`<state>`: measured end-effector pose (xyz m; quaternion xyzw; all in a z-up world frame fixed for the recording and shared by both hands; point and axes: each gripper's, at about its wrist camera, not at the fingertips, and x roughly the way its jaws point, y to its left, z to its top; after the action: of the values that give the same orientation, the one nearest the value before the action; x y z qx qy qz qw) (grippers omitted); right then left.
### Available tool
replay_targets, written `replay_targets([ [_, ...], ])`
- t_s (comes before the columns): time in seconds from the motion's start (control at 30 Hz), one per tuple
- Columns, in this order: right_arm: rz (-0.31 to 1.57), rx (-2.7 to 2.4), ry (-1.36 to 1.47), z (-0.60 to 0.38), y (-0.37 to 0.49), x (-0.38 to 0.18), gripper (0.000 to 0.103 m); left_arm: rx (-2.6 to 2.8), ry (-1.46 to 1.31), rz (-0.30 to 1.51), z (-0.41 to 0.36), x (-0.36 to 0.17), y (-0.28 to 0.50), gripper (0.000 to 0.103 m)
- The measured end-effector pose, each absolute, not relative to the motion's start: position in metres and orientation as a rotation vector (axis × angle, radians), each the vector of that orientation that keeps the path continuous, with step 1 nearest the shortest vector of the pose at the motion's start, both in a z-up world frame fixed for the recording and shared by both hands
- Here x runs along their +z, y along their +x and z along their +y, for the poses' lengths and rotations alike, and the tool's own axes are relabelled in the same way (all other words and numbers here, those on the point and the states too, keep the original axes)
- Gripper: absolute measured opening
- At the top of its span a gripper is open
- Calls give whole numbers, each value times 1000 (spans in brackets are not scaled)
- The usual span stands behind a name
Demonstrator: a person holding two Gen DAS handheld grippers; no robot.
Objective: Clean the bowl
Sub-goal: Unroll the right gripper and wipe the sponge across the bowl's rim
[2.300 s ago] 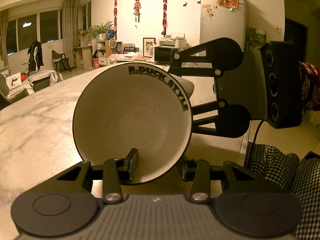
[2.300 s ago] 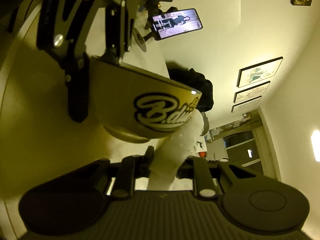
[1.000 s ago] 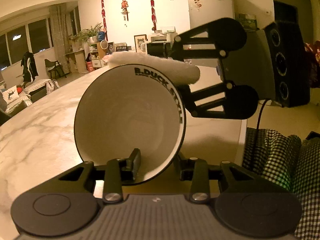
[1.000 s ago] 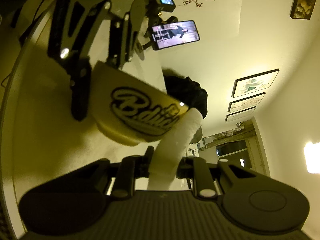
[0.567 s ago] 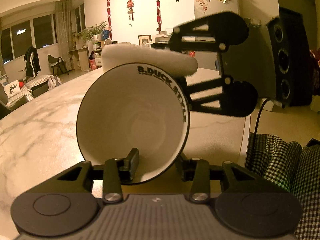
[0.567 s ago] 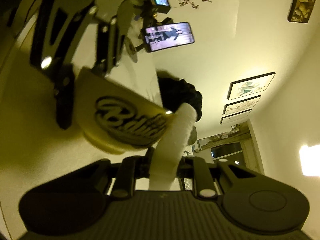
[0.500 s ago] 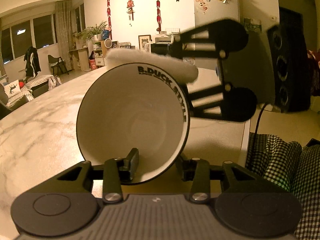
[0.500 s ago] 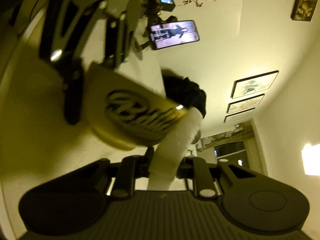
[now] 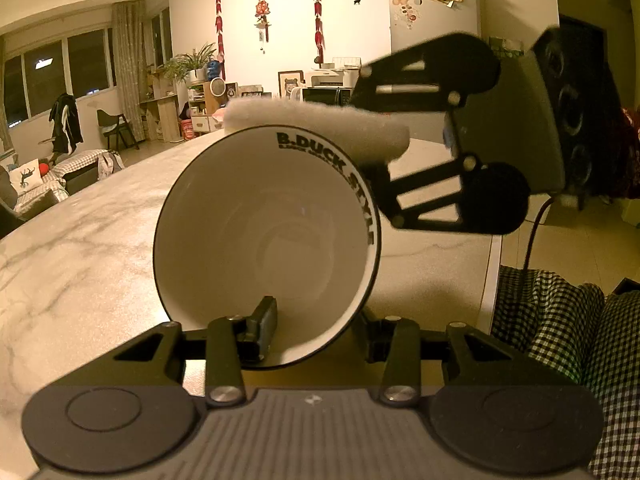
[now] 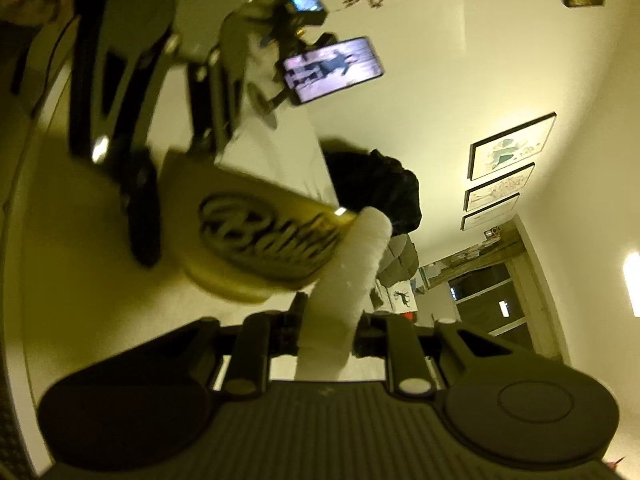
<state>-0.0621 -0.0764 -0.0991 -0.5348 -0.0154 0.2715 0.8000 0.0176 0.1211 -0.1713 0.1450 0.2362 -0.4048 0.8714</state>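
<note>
Now shifted from behind bowl (image 9: 264, 248) up along its far rim: white cloth roll (image 9: 316, 128) clenched in right gripper (image 10: 326, 340), left gripper (image 9: 316, 330) clamping near rim above marble table (image 9: 80, 248) (mid-wipe; next, sweep inside).

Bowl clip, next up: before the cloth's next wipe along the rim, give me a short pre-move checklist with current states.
1. Left gripper clamps the bowl by its lower rim: ok.
2. Right gripper shut on the white cloth: ok.
3. Cloth lies against the rim's upper edge: ok.
4. Bowl is tipped, opening facing the left camera: ok.
5. Inside looks free of residue: ok.
6. Outside wall clean: cannot tell, blurred.
</note>
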Motion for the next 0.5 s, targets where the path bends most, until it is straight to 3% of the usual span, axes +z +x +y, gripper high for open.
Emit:
replay_targets([
  [0.3,216,747,-531,-124,-44,-49,19,-846,301,493,112,-164,20,42],
  [0.5,354,844,171,-166,-19,-49,19,-845,300,492,110,-163,19,42],
])
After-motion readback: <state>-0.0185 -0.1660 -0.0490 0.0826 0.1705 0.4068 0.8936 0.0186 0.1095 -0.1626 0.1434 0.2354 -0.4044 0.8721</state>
